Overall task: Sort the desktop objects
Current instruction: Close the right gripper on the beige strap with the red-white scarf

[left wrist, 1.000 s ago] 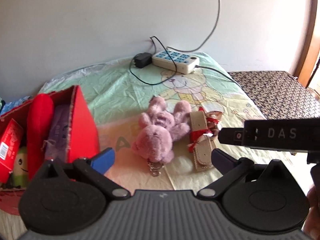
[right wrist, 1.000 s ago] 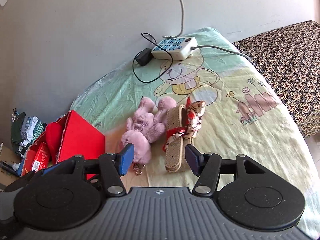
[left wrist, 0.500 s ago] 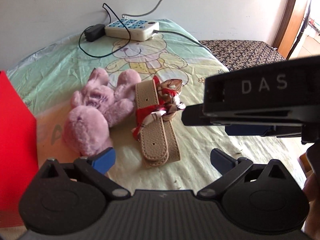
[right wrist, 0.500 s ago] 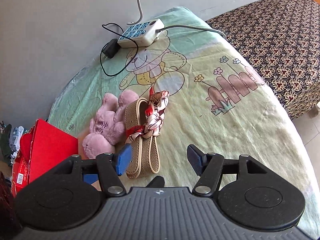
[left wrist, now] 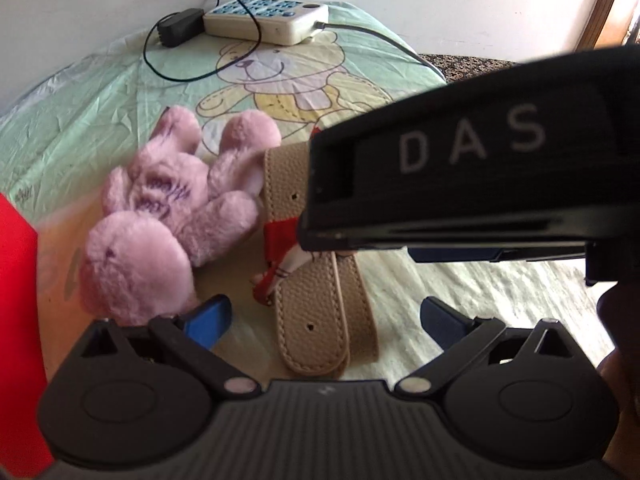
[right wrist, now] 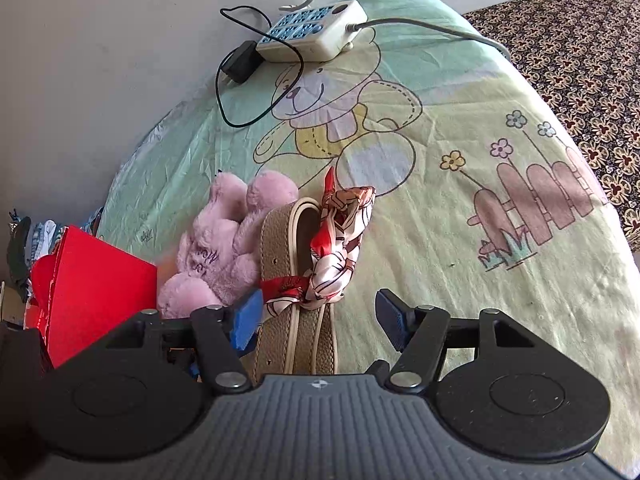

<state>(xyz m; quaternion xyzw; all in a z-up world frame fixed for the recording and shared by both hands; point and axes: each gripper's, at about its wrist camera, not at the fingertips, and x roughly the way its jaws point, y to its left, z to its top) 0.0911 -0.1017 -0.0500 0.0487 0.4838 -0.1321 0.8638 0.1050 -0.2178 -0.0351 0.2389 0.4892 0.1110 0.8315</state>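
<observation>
A tan folded belt [left wrist: 320,320] with a red-and-white scarf [left wrist: 280,268] knotted around it lies on the bear-print sheet. A pink plush bear [left wrist: 160,216] lies against its left side. My left gripper [left wrist: 324,316] hangs open just above the belt's near end. The right gripper's black housing [left wrist: 460,180] crosses the upper right of this view and hides the belt's far end. In the right wrist view the right gripper [right wrist: 320,312] is open. The belt [right wrist: 280,232] and scarf knot [right wrist: 340,248] lie between its fingers, with the pads apart from them. The plush bear [right wrist: 216,248] lies at the left.
A red box [right wrist: 96,280] stands at the left, close to the plush, with its wall [left wrist: 16,320] at the left view's edge. A power strip [right wrist: 316,32], a black adapter [right wrist: 240,62] and looping cables lie at the back by the wall. A patterned surface [right wrist: 580,52] adjoins on the right.
Both grippers have come down and forward over the belt and plush, which now look much larger. The right gripper's jaws have widened a little. The red box has slid towards the left edge.
</observation>
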